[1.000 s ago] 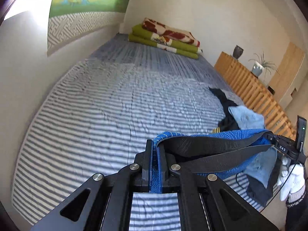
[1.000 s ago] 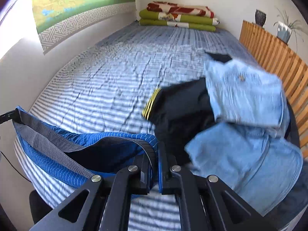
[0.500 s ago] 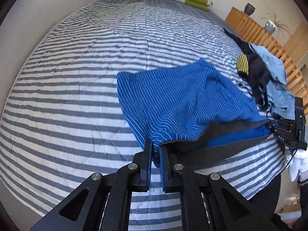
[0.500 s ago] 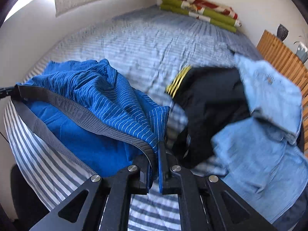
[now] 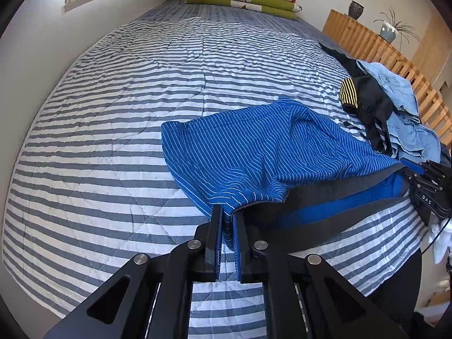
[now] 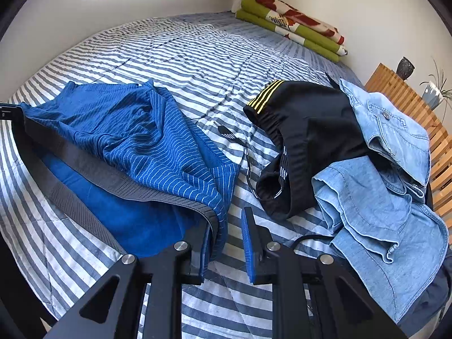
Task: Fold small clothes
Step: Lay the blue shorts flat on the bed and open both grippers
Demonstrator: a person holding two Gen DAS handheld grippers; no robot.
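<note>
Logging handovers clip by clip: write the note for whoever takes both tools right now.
Left tool: shut on the waistband corner of the blue striped shorts.
Right tool: open, the other waistband corner lying at its left finger.
Shorts lie spread on the striped bed, waistband toward you, wrinkled and unfolded.
Left: smooth and fold them, then the black shorts and denim pieces piled to the right.
</note>
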